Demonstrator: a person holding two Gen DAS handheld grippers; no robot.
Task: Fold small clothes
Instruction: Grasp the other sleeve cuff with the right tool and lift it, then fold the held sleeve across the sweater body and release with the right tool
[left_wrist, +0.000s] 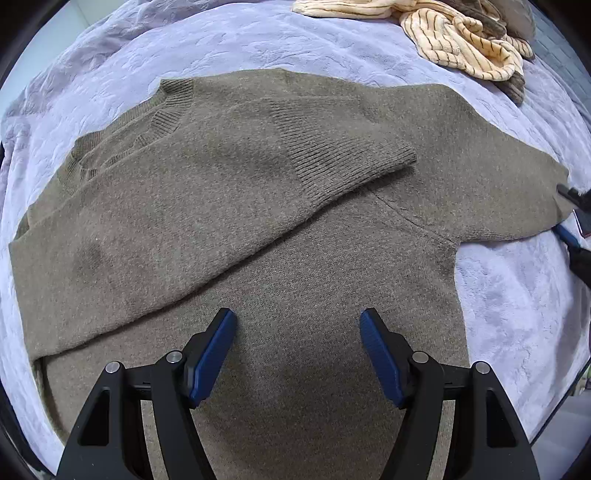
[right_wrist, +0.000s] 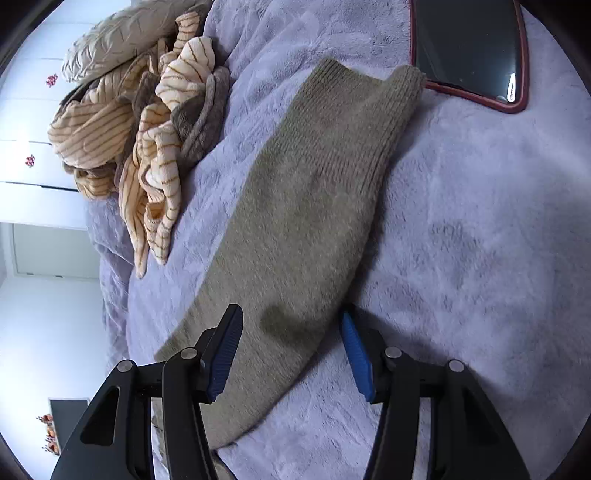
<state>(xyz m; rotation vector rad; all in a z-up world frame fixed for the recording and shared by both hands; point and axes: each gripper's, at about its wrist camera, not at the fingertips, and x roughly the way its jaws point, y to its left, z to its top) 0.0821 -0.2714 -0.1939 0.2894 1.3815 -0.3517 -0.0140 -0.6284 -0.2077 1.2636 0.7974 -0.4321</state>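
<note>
So there's an olive-brown knit sweater (left_wrist: 236, 229) spread flat on a bed with a lavender plush blanket (left_wrist: 517, 295), and one sleeve is already folded across the chest, its ribbed cuff (left_wrist: 351, 162) ending up around 1 o'clock from the middle of the left wrist view. The left tongs (left_wrist: 298, 350) sit at 6 o'clock in that view, blue pads spread wide apart, hovering right over the lower body of the sweater with nothing between them. Can't tell if they're actually touching the knit. The collar (left_wrist: 162, 110) is off at 10 o'clock. Over at 3 o'clock the right tongs (left_wrist: 570, 221) poke in at the edge of the frame, right by the far sleeve. In the right wrist view that other sleeve (right_wrist: 295, 229) runs from 6 o'clock up to 1 o'clock, cuff at the far end, and the right tongs (right_wrist: 291, 354) are open and straddling it near the shoulder end, one pad on each side. A crumpled cream striped garment (right_wrist: 147, 147) is piled at 10 o'clock, and a dark tablet in a red case (right_wrist: 469, 48) lies at 1 o'clock, just beside the cuff.
</note>
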